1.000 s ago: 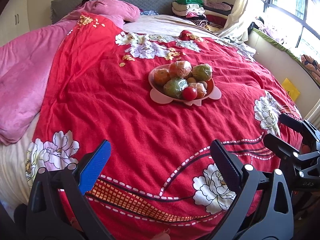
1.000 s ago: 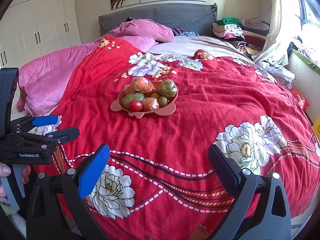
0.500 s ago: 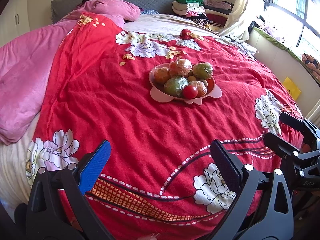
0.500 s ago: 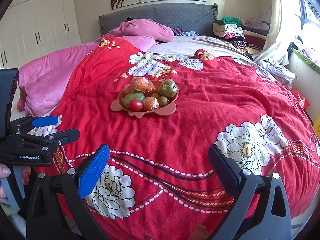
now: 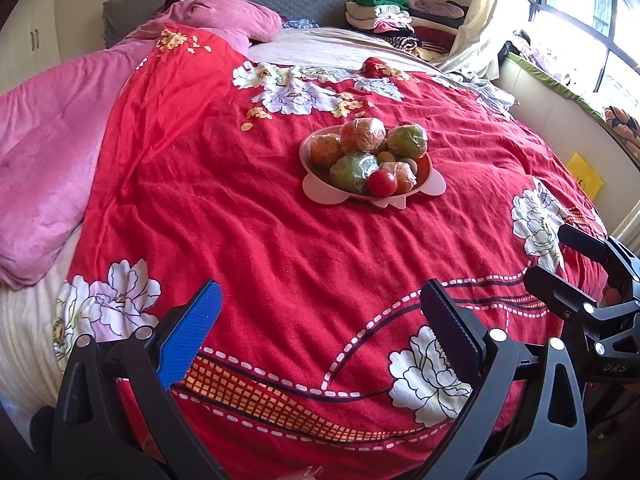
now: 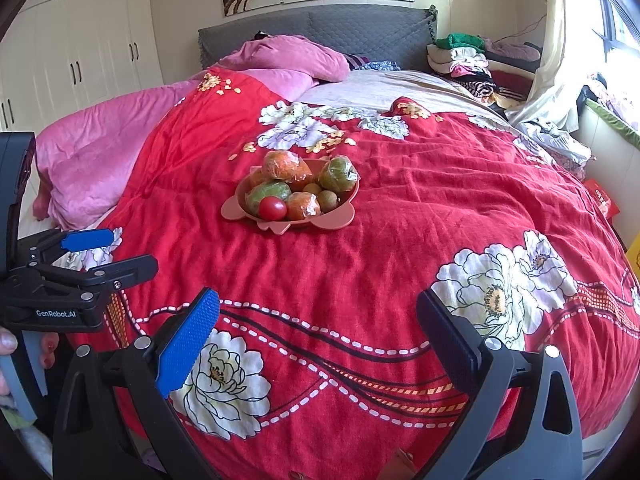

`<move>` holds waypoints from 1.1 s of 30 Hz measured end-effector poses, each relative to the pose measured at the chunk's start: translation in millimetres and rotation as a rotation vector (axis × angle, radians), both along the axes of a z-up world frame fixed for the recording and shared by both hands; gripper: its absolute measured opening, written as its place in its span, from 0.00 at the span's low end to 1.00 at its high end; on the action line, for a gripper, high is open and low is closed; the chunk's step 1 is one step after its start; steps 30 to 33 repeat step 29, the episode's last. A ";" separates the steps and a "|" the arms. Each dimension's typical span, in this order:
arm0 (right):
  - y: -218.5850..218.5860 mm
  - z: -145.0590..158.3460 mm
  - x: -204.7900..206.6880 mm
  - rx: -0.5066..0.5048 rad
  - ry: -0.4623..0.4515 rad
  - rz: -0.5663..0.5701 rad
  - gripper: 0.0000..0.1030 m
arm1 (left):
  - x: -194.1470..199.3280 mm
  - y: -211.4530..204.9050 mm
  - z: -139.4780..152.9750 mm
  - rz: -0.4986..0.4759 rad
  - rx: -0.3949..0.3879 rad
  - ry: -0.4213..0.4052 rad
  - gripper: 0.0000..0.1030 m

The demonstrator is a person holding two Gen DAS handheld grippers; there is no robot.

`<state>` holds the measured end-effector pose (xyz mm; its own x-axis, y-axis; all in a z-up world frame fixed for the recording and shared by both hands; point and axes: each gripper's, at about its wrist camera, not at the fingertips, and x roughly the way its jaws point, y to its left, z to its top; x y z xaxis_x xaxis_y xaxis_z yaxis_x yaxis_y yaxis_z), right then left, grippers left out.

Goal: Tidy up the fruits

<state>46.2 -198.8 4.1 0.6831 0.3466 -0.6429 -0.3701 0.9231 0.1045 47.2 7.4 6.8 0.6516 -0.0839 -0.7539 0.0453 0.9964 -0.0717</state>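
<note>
1. The only writing that reads clearly is "GenRobot.AI" in white on the black body of the left gripper (image 6: 108, 254), seen from the right wrist view; in the left wrist view the right gripper (image 5: 576, 264) carries a few pale letters too small and skewed to read
2. The left gripper (image 5: 320, 320) hangs over the near edge of the red floral quilt (image 5: 280, 220), well short of the pink bowl (image 5: 320, 190); its fingers, one with a blue pad (image 5: 192, 332) and one with a dark ridged pad (image 5: 450, 334), are spread wide with nothing between them
3. The right gripper (image 6: 316, 326) sits level and also points towards the bowl from the near edge; its blue pad (image 6: 186, 344) and dark pad (image 6: 448, 340) stand far apart, holding nothing
4. A hand (image 6: 8, 356) grips the left gripper's handle at the left rim of the right wrist view, only fingertips showing
5. The pink bowl (image 6: 332, 222) rests on the quilt near the bed's middle, well apart from both grippers
6. Inside it are heaped plastic-wrapped orange fruits (image 5: 362, 134) and wrapped green fruits (image 5: 354, 168), with small brown fruits (image 6: 328, 200) tucked between them
7. A red tomato (image 5: 382, 183) lies at the bowl's near rim, touching a green fruit
8. Beyond the bowl, a pink blanket (image 6: 120, 152) lies along the quilt's left side and folded clothes (image 6: 460, 60) are stacked far right of it
</note>
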 end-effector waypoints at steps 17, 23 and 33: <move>-1.7 -4.5 6.1 -0.032 0.009 -0.033 0.95 | 12.0 8.9 -16.1 -0.026 -0.091 0.082 0.91; -29.4 -4.6 40.1 -0.032 0.013 -0.114 0.95 | 34.8 42.0 -19.7 0.058 -0.073 0.070 0.91; -91.7 -5.6 113.4 -0.087 0.014 -0.297 0.95 | 92.7 119.5 -27.2 0.297 0.041 0.060 0.91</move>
